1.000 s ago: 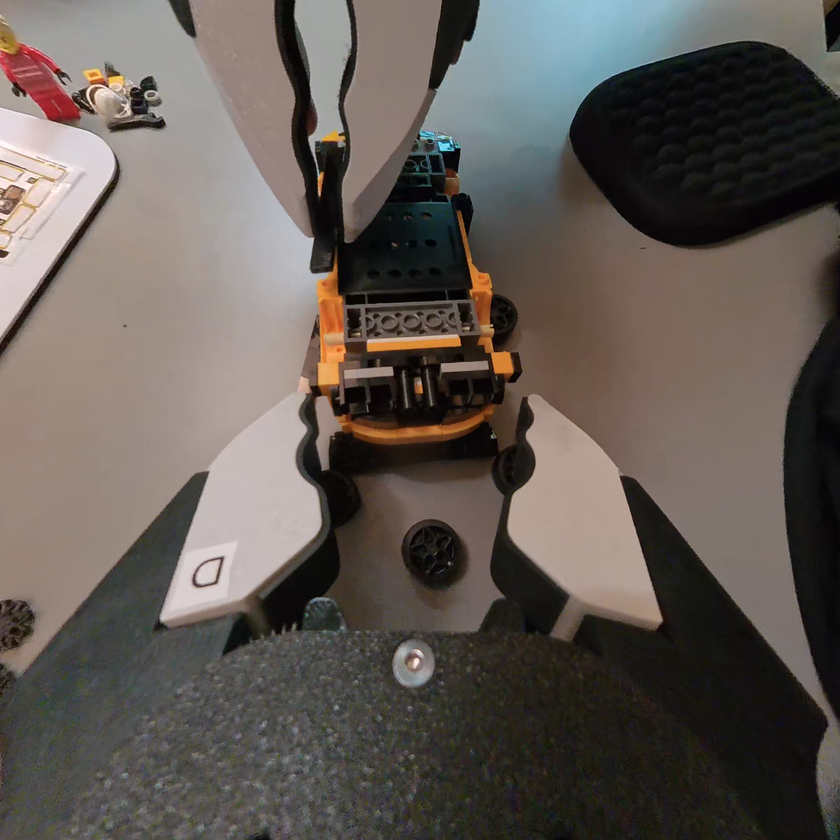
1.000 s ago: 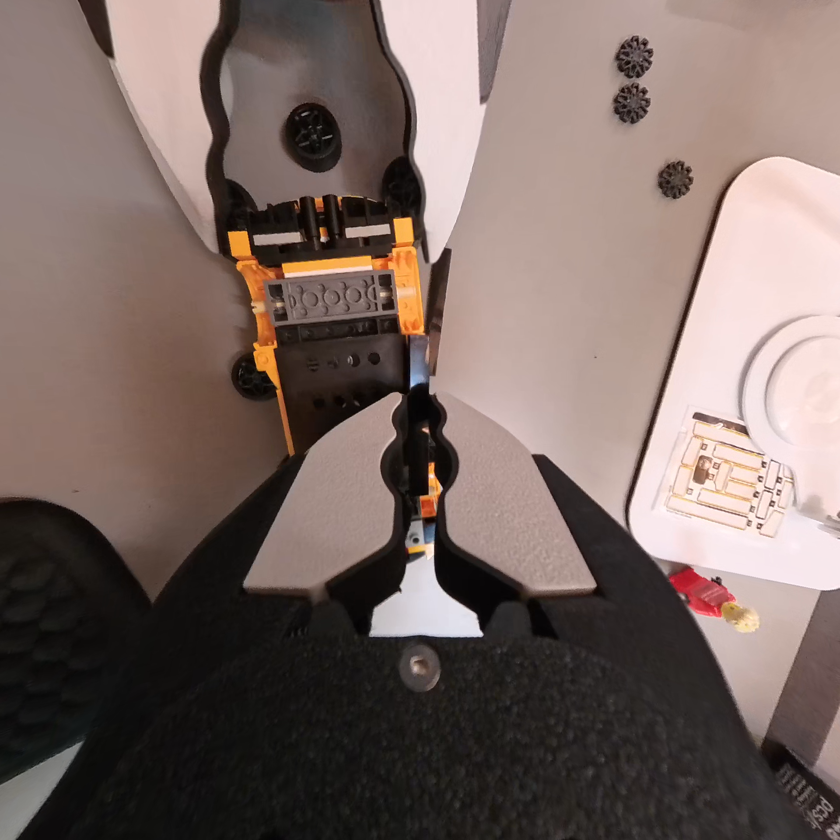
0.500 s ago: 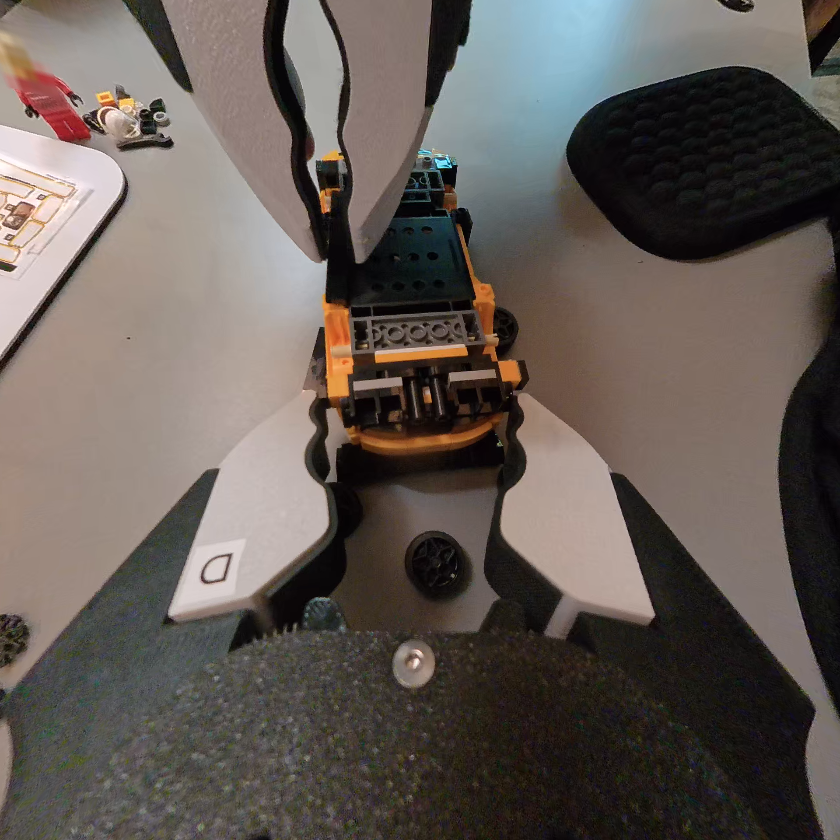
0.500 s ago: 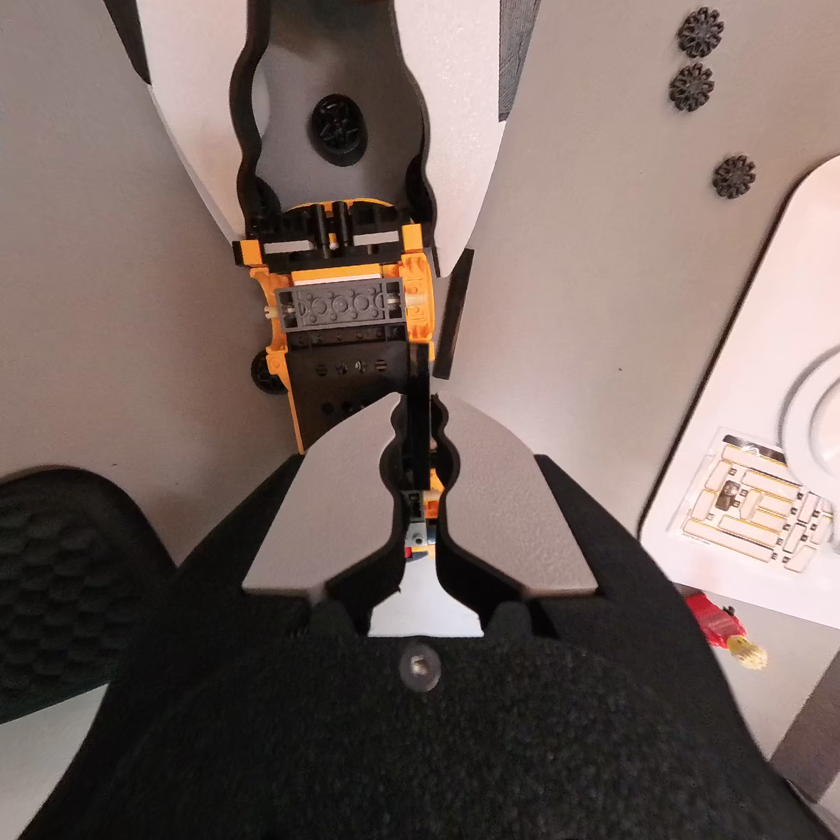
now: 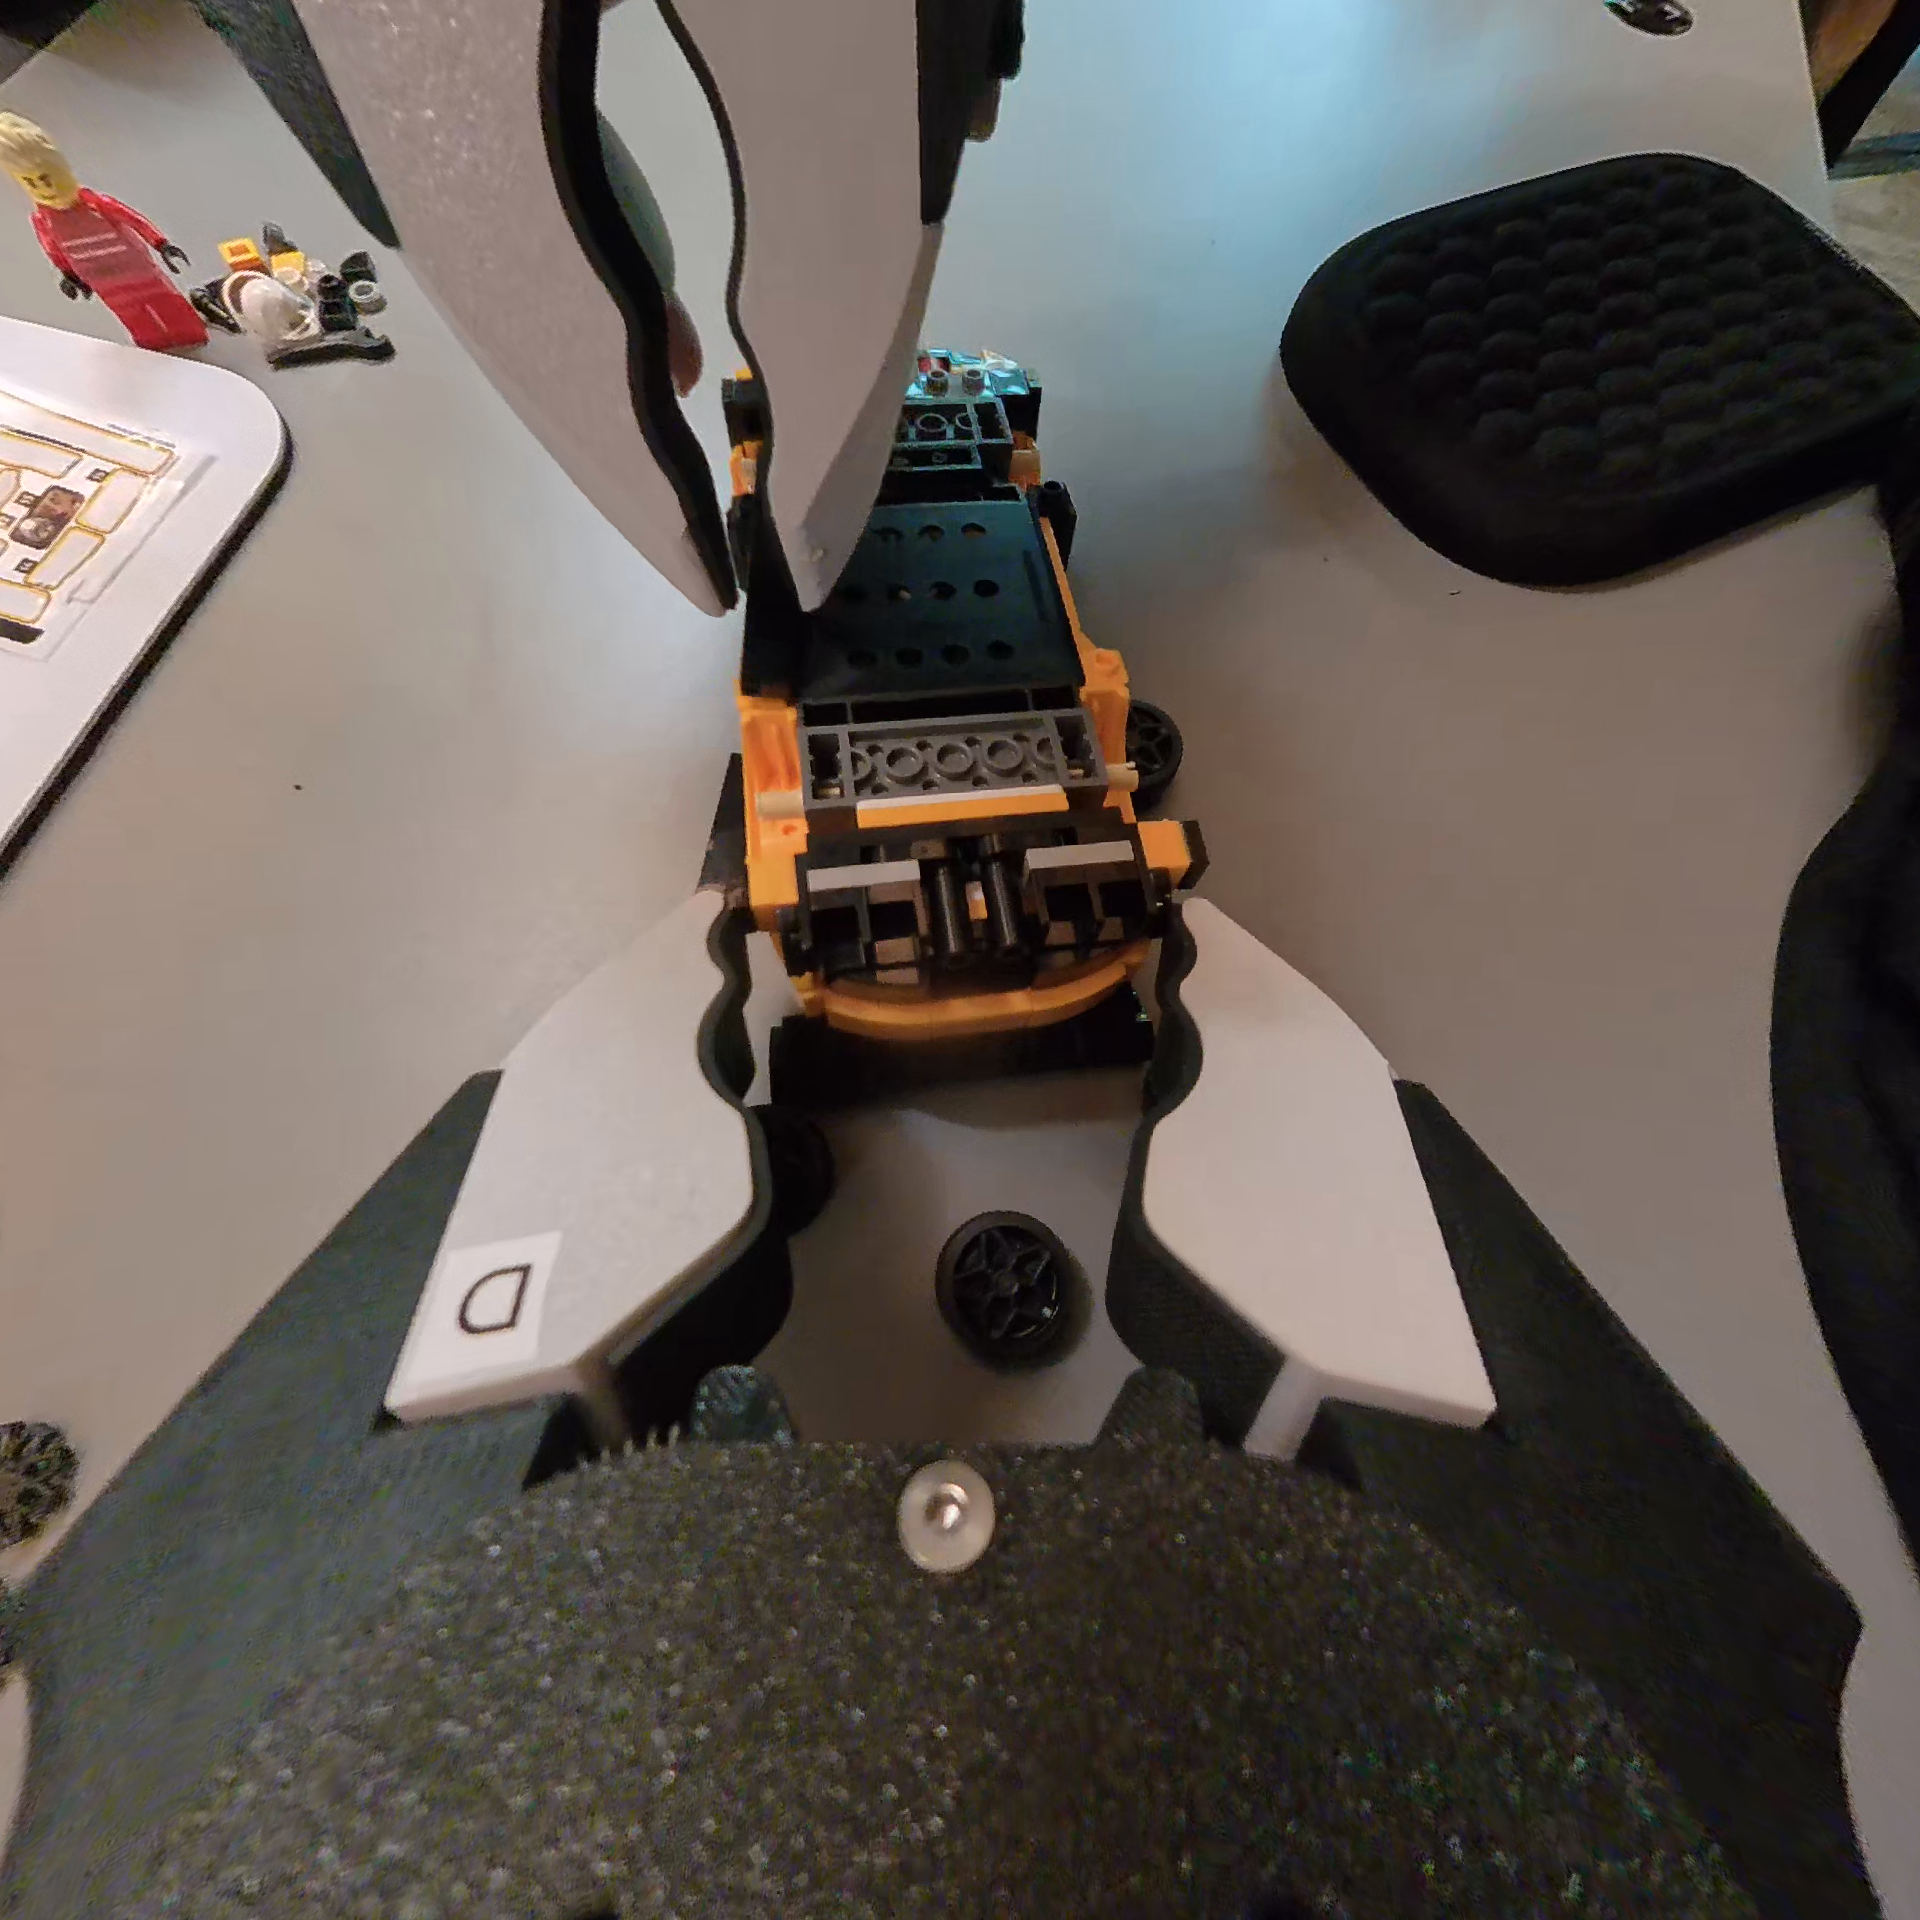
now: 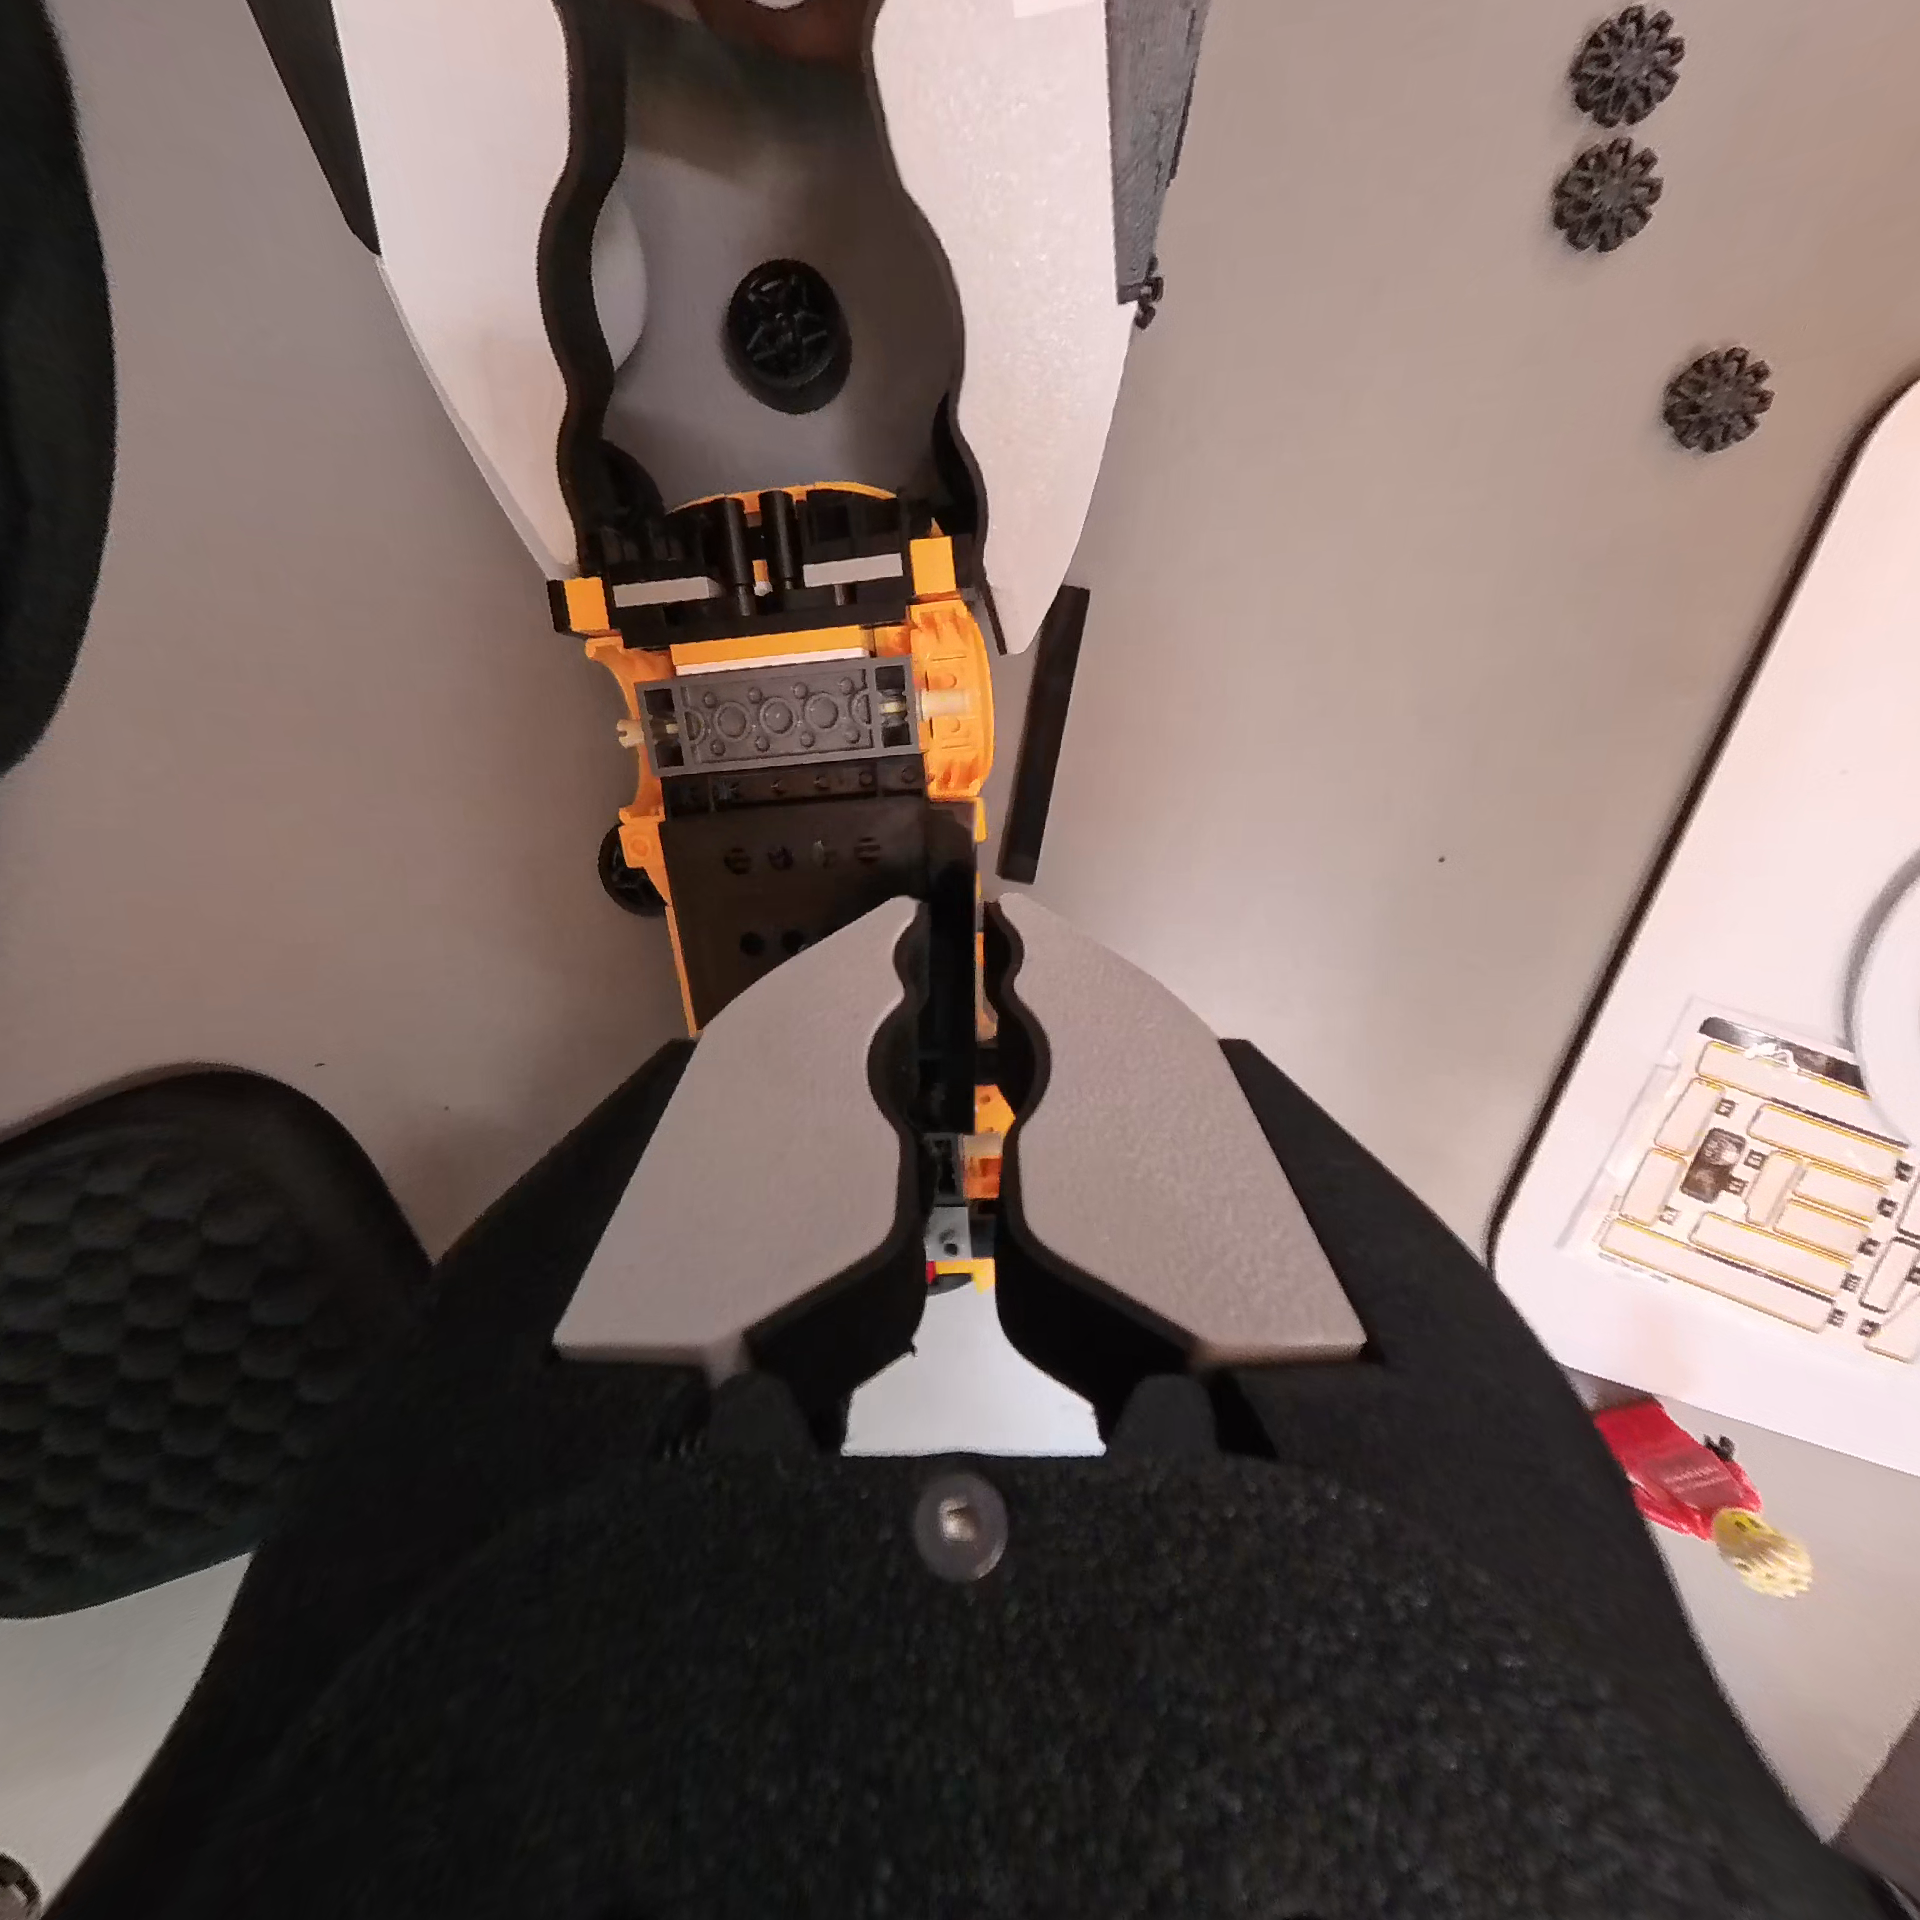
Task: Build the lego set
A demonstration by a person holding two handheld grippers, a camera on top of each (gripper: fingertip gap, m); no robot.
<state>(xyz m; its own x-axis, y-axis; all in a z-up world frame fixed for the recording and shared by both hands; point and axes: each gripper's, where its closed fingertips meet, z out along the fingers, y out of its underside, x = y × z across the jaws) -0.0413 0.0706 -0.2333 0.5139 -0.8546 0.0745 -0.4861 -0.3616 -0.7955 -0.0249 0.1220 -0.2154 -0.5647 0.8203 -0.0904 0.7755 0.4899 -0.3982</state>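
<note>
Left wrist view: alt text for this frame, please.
An upside-down orange and black lego car lies on a grey table, its near end between the left gripper's fingers. The right gripper opposite pinches a thin black piece at the car's side.

Black textured gripper (image 5: 951, 935), white fingers (image 5: 623, 1122), silver screw (image 5: 943, 1525)

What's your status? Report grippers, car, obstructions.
Left gripper braces the upturned orange car at one end. Right gripper shut on a thin black plate, edge-on at the car's side. Loose wheel between left fingers, nothing blocking.
</note>
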